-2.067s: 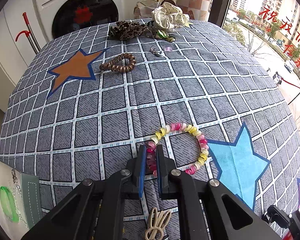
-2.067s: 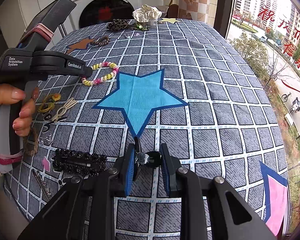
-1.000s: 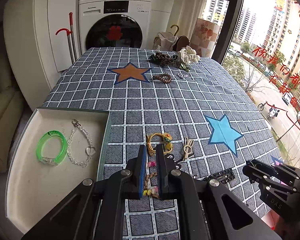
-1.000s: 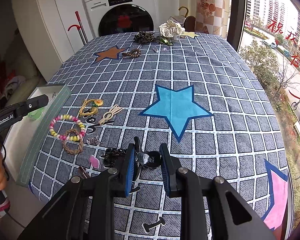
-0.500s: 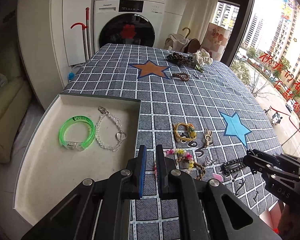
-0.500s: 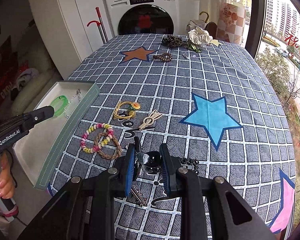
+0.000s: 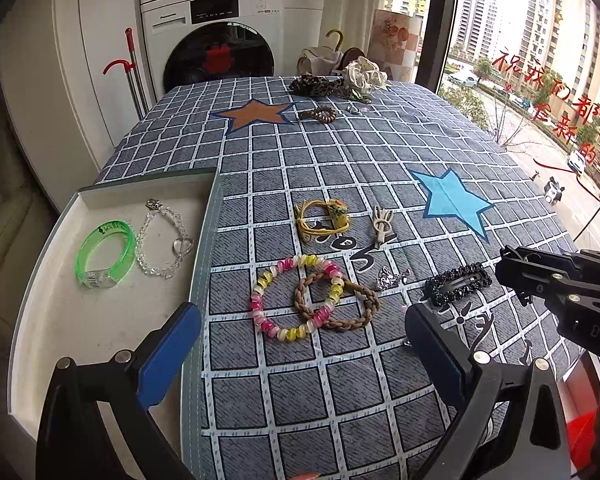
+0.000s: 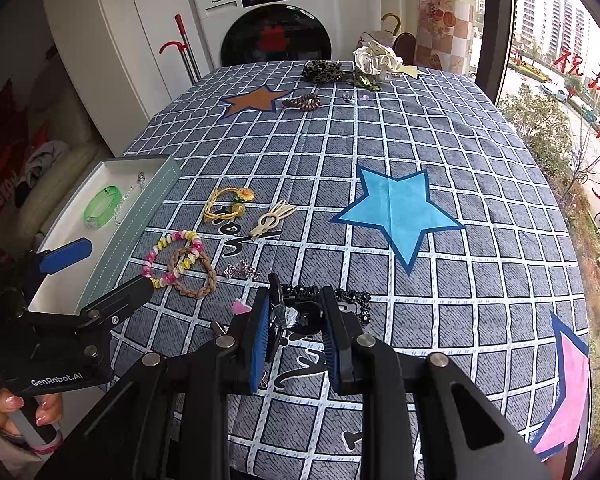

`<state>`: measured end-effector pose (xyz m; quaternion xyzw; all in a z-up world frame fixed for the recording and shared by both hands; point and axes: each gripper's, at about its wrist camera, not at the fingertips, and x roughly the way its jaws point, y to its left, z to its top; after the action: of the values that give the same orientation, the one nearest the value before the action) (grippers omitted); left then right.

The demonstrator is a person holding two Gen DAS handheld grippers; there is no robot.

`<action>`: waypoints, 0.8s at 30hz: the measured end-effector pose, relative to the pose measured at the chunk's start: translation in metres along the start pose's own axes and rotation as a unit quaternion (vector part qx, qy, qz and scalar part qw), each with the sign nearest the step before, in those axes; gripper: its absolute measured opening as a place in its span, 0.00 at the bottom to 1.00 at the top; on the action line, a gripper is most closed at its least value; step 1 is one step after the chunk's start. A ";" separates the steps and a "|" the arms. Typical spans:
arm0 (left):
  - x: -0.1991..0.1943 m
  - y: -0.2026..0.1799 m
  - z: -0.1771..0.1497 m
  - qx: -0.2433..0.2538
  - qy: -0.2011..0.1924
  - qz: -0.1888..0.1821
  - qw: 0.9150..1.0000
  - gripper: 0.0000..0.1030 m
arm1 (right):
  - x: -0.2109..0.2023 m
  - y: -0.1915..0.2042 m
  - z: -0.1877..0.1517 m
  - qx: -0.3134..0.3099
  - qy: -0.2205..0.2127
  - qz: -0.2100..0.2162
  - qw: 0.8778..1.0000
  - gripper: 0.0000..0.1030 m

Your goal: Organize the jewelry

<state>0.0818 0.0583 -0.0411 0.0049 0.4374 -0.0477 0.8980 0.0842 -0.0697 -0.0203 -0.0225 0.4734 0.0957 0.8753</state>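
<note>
Two pieces already lie in the white tray (image 7: 48, 320) at far left: a green bangle (image 7: 105, 254) and, touching it, a clear bead bracelet (image 7: 162, 240). I note my left tongs (image 7: 300, 354) gaping wide and empty, one blue pad over the tray's near rim, the other over the checked worktop (image 7: 340, 168).

Between those pads, on the cloth just beside the tray, lies the pink-and-yellow coil bracelet (image 7: 296, 298), overlapped on its right by a brown braided band (image 7: 336, 300). I judge the coil bracelet the next pick for the left. To do it well: bite the left arc, well clear of the braid, lift straight up so the braid slips free, then carry it over the rim and release on bare tray floor, apart from the bangle.

Further right: a small silver charm (image 7: 390, 278), then a black sparkly barrette (image 7: 458, 284).

Right tongs (image 8: 296, 322) are clamped on a small dark clip with a faceted stone (image 8: 288, 316), held above the barrette. I would keep that arm still until the left one is clear.
</note>
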 end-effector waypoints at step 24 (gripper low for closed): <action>0.035 -0.107 -0.021 -0.013 0.083 0.036 0.996 0.33 | -0.014 -0.070 -0.033 0.075 -0.009 -0.010 0.997 0.26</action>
<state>0.0768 -0.0500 -0.0785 0.0132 0.5102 -0.0095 0.8599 0.0631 -0.1446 -0.0303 0.0397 0.4711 0.0514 0.8797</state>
